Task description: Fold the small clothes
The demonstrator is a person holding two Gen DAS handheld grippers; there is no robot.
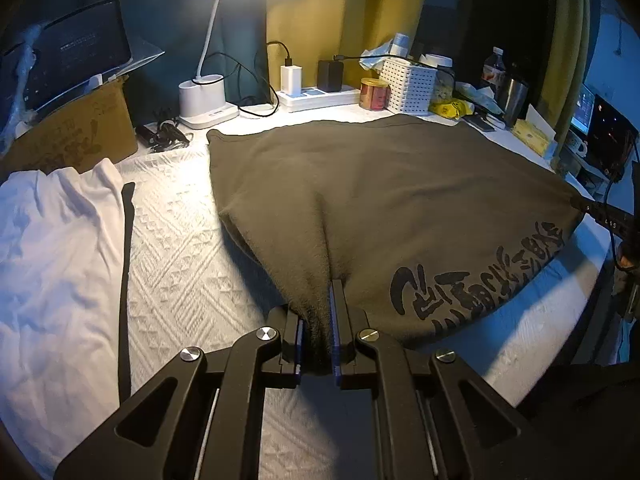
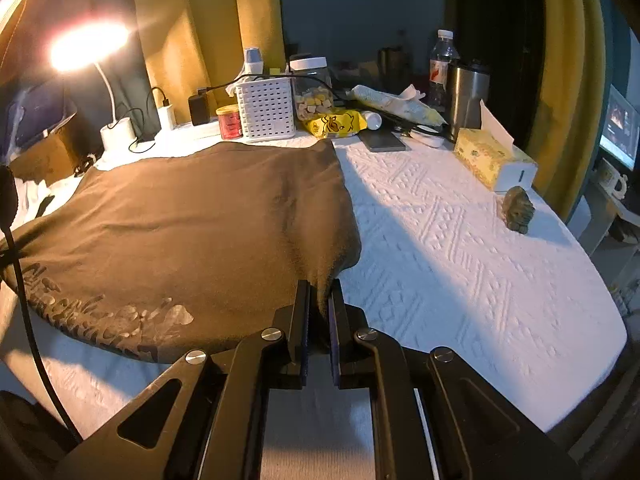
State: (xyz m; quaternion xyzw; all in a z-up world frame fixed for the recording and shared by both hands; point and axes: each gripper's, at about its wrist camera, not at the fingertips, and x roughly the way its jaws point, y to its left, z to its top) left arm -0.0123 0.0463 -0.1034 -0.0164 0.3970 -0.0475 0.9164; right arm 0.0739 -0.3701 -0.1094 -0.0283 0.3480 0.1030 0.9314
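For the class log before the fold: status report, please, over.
Left tool shut on dark printed shirt, near edge. Right tool shut on its other near corner. White garment lies left, apart.

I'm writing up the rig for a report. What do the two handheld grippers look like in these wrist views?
Both look alike. The left gripper and right gripper are matte black, with angular linkage arms with cut-out windows, round silver pivot screws, and two flat parallel fingers lined with blue pads. No hand or sleeve shows.
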